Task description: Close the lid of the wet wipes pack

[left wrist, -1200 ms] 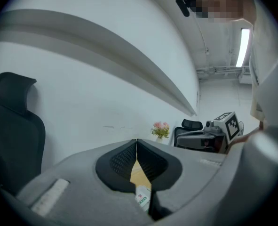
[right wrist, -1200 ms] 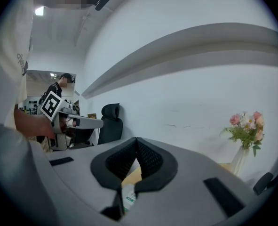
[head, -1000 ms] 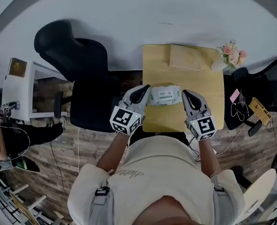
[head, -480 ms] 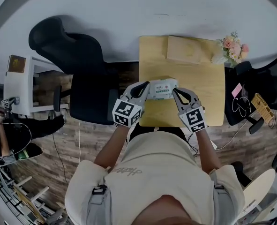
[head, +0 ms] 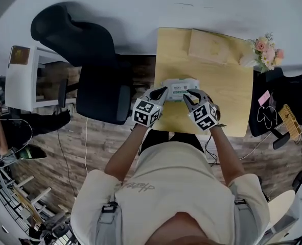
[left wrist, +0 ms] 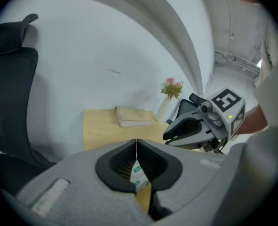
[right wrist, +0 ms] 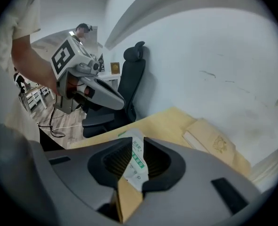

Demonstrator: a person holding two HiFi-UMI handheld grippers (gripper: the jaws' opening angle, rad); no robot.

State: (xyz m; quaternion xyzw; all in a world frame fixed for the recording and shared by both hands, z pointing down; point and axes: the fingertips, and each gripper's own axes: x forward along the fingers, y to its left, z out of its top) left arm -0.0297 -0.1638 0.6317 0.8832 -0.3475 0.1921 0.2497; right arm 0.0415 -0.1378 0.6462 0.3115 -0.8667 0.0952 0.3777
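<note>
Lying on the table [head: 227, 103], one white, green-printed wet wipes pack [head: 180, 89] is pinched at opposite ends by the left gripper [head: 164, 90] and the right gripper [head: 187, 94].

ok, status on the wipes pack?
Left gripper shut on wet wipes pack end. Right gripper shut on other end. Whether it's closed: unclear. Nothing blocking.

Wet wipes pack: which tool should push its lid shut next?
Probably the right tool. It reaches further over the top of the wet wipes pack, while the left tool pinches only the end edge and can hold it steady.
</note>
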